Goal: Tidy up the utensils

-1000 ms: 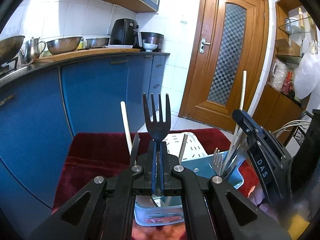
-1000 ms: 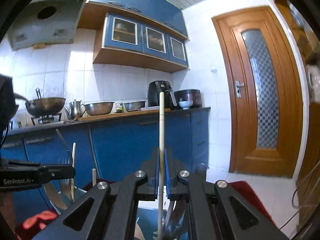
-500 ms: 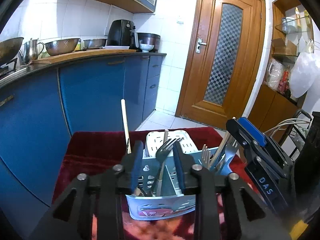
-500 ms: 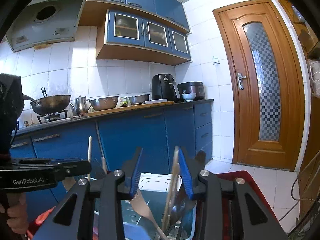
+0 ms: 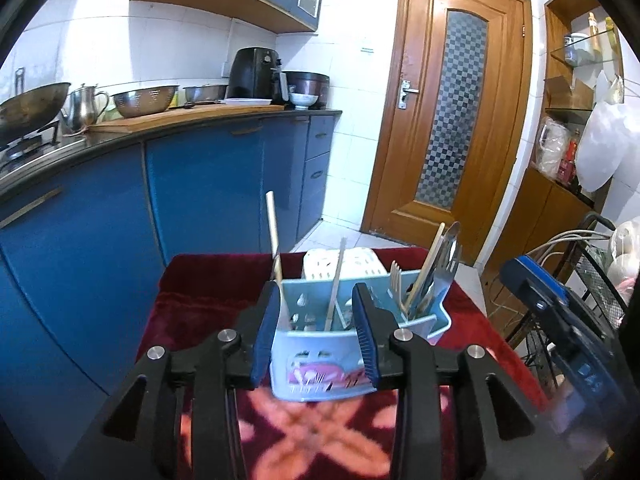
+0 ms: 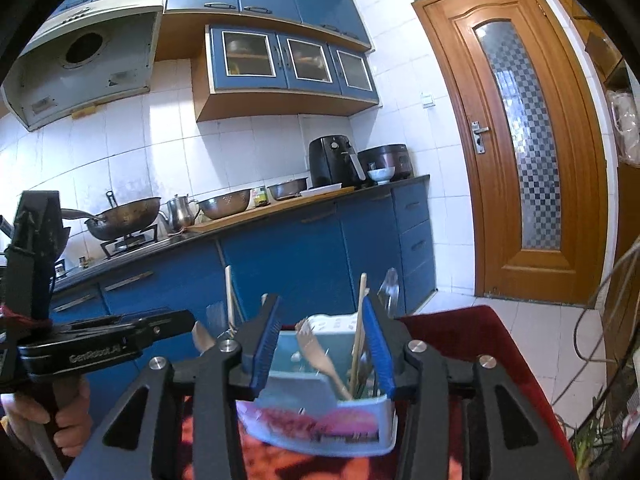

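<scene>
A light blue utensil caddy [image 5: 320, 364] stands on a dark red cloth [image 5: 208, 292]. Wooden sticks [image 5: 335, 280], forks [image 5: 396, 280] and a metal spoon [image 5: 451, 240] stand upright in it. My left gripper [image 5: 317, 326] hangs just in front of the caddy, its jaws opening with nothing pressed between the blue pads [image 5: 267, 332]. My right gripper [image 6: 322, 342] faces the same caddy [image 6: 316, 424] from its other side, jaws also opening and holding nothing. A wooden spatula [image 6: 320, 356] and a pale stick [image 6: 359, 328] show through its gap, inside the caddy.
A white perforated basket [image 5: 340, 264] sits behind the caddy. Blue cabinets [image 5: 200, 192] under a counter with pots run along the left. A wooden door [image 5: 448, 128] stands ahead. A wire rack and cables [image 5: 592, 264] are at the right. A hand [image 6: 68, 420] holds the left gripper's handle.
The left gripper let go of a dark fork and the right one of a pale wooden stick; both utensils dropped into the caddy. Both grippers opened and drew back from it.
</scene>
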`<state>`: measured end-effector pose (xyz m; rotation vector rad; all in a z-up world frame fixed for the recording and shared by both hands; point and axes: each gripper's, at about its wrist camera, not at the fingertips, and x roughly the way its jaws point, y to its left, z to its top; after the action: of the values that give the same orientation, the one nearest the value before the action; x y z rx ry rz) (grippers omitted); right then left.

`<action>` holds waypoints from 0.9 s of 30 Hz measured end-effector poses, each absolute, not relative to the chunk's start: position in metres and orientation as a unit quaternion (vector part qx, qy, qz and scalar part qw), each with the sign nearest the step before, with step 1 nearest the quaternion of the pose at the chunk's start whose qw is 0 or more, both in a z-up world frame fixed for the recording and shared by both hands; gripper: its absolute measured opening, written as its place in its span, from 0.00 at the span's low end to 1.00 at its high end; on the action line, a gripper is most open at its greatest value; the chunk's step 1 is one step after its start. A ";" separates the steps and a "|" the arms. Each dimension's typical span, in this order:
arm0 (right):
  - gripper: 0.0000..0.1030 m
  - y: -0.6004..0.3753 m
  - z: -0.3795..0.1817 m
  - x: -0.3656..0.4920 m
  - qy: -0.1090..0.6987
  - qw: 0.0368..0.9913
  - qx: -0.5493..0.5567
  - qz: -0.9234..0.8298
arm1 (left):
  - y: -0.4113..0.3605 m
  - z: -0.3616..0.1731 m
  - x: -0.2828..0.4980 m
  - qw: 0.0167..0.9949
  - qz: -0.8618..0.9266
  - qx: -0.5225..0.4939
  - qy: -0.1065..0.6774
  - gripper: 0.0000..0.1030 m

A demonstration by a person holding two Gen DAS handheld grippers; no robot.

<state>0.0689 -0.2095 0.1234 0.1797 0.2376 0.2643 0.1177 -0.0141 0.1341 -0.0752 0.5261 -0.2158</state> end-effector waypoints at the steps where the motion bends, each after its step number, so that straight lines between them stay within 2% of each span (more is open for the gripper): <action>1: 0.45 -0.209 0.124 0.061 0.124 0.979 0.091 0.134 | -0.011 0.134 0.112 0.959 -0.103 -0.039 0.262 0.37; 6: 0.46 -0.204 0.121 0.031 0.143 0.975 0.095 0.143 | -0.003 0.127 0.083 0.955 -0.092 -0.046 0.277 0.43; 8: 0.50 -0.202 0.119 0.021 0.148 0.974 0.097 0.142 | -0.001 0.122 0.070 0.955 -0.088 -0.044 0.279 0.45; 15: 0.54 -0.191 0.099 -0.009 0.165 0.973 0.088 0.136 | -0.001 0.095 0.040 0.955 -0.064 -0.040 0.287 0.60; 27: 0.76 -0.190 0.056 -0.005 0.188 0.974 0.077 0.098 | -0.014 0.049 0.052 0.959 -0.038 -0.025 0.281 0.60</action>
<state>-0.0050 -0.1903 0.0564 0.1545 0.3785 0.1986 0.0517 -0.0141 0.0494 -0.0509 0.5696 -0.0768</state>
